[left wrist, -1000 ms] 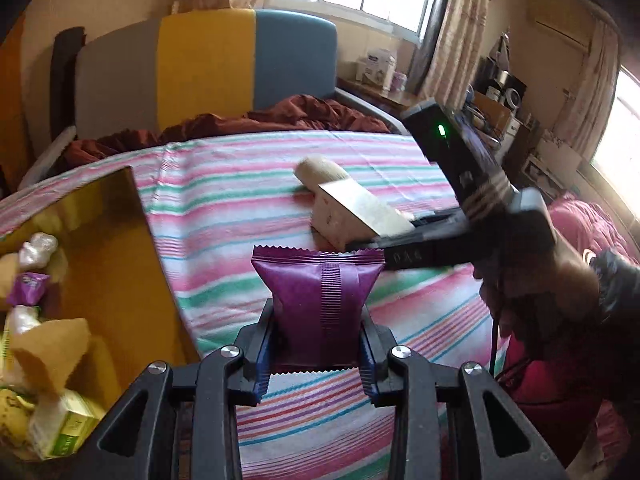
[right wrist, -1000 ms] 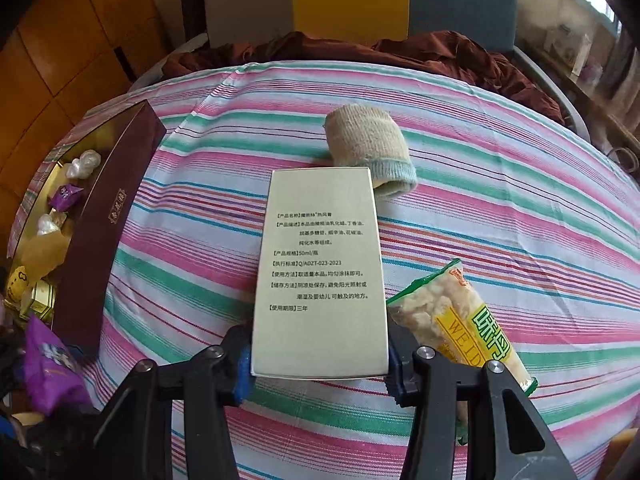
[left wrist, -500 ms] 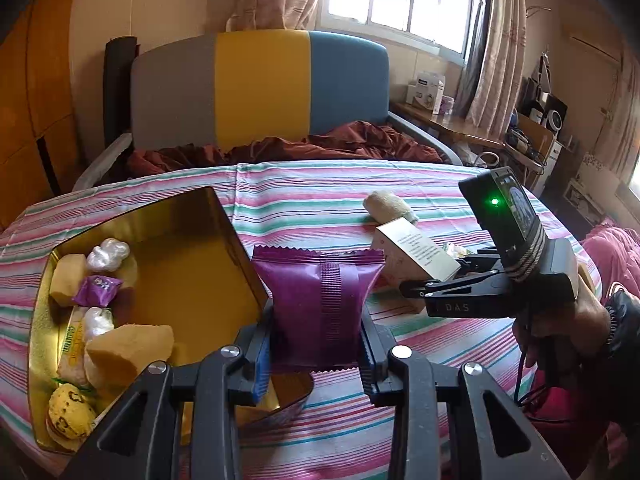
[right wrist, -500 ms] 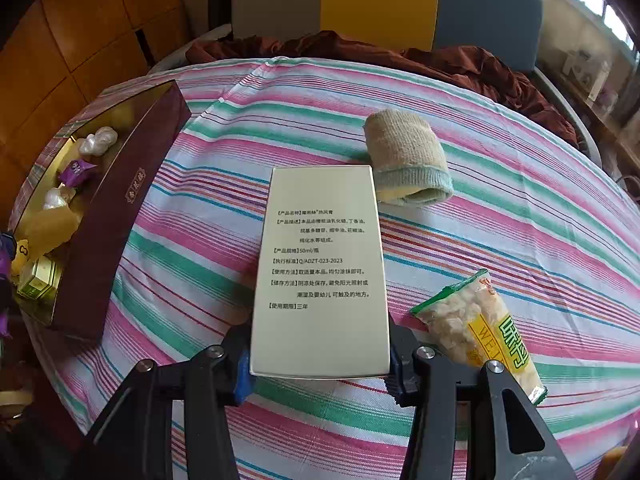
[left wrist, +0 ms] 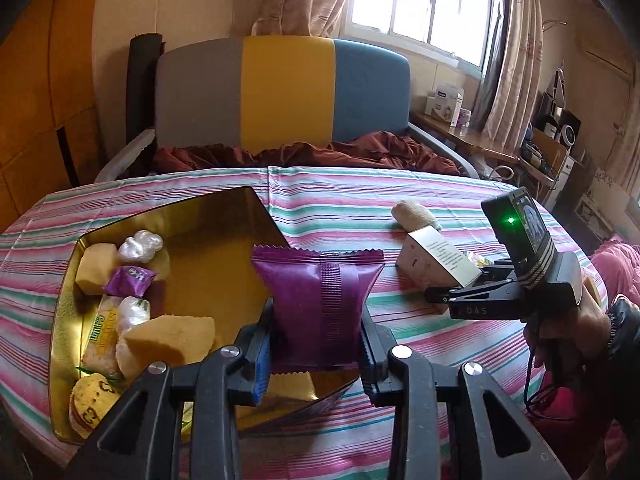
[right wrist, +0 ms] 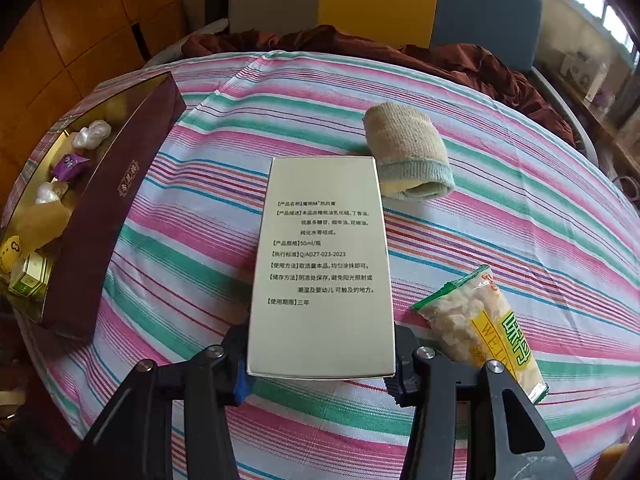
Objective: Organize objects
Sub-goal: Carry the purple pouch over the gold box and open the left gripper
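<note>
Left gripper [left wrist: 316, 346]: fingers clamped on a purple snack packet [left wrist: 320, 304], held upright above the near right corner of the gold-lined box [left wrist: 224, 248]; the packet's lower edge and the box's near wall are hidden behind the gripper frame. Right gripper [right wrist: 322, 364]: fingers closed on a cream carton [right wrist: 320, 264] printed with black text, its underside and far end unseen. Box contents, partly overlapping and hard to separate: two white wrapped sweets, a small purple wrapper [left wrist: 130, 280], yellow sponge pieces, a green-lettered packet, a round yellow item cut off at the corner. On the striped cloth [right wrist: 500, 208]: rolled beige sock [right wrist: 408, 152] just beyond the carton, bag of pale snacks [right wrist: 480, 320] near the right gripper's finger, its lower end hidden. Change from a second ago: the left-wrist view has swung to take in the whole box, earlier only its edge; the packet now hangs over the box instead of over cloth. Carton unmoved in its grip.
</note>
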